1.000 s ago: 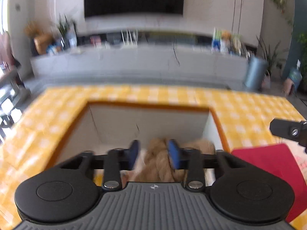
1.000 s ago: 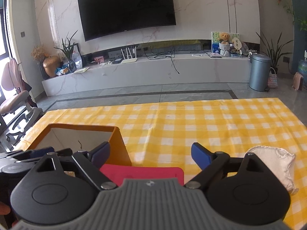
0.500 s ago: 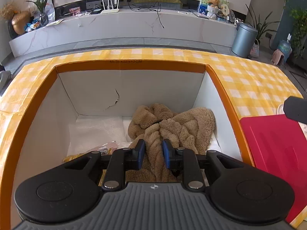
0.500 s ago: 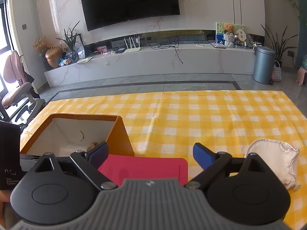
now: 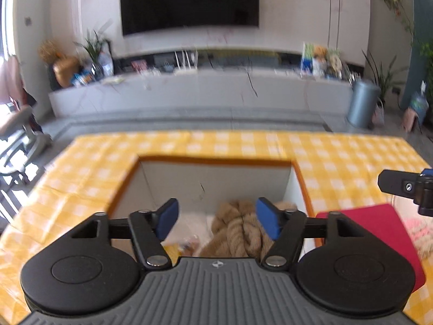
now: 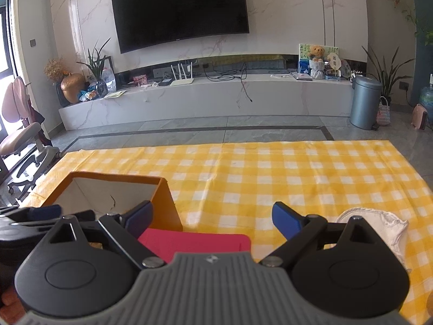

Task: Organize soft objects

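Two grippers are recorded over a table covered by a yellow checked cloth (image 6: 284, 173). The left gripper (image 5: 217, 220) is held above an orange-rimmed box (image 5: 216, 160) with white inner walls, its blue-padded fingers (image 5: 168, 218) spread wide and nothing gripped between them. A brown fleecy cloth (image 5: 238, 230) is seen lying bunched inside the box, toward its right side, below and apart from the fingers (the view is motion-blurred, so finer detail cannot be read). A white item lies on the box floor beside it; its nature cannot be determined.

The right gripper (image 6: 212, 219) is likewise released, fingers wide apart and empty. It is positioned above a red mat (image 6: 194, 243) that sits just beside the right wall of the box (image 6: 165, 205). A white cloth (image 6: 389, 230) with a frilled edge is noted on the checked cloth, to the right of the mat and outside the box. A pink knitted item (image 5: 419, 230) is partly visible at the right edge of the left view.
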Tool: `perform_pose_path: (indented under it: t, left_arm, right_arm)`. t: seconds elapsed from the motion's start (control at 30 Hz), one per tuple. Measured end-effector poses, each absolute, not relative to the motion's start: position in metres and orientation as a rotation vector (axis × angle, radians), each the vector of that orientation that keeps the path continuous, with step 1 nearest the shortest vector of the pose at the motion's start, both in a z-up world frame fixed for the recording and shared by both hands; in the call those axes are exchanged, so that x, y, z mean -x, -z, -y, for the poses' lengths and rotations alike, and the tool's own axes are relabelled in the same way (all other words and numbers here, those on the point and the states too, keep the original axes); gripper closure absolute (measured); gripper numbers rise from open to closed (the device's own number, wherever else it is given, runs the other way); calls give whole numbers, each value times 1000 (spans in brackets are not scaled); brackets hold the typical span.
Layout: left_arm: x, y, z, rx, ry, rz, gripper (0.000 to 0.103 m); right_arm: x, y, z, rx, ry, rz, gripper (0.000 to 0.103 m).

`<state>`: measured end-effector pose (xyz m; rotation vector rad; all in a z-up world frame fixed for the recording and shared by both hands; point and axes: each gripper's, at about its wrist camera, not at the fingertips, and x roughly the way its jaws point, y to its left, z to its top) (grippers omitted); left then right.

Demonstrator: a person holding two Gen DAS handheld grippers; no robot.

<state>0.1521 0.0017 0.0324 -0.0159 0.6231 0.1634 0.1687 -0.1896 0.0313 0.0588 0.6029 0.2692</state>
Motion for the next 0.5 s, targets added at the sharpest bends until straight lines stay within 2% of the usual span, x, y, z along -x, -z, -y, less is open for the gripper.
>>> perform_pose_path:
  t: [0.37, 0.5]
  left_arm:
    - [-120, -75, 28, 54, -52, -563, 21]
    - [-113, -84, 51, 82, 93, -563, 20]
  right_arm:
    - [-146, -62, 245, 74, -208, -613, 10]
    - [-140, -60, 288, -8, -243, -645, 10]
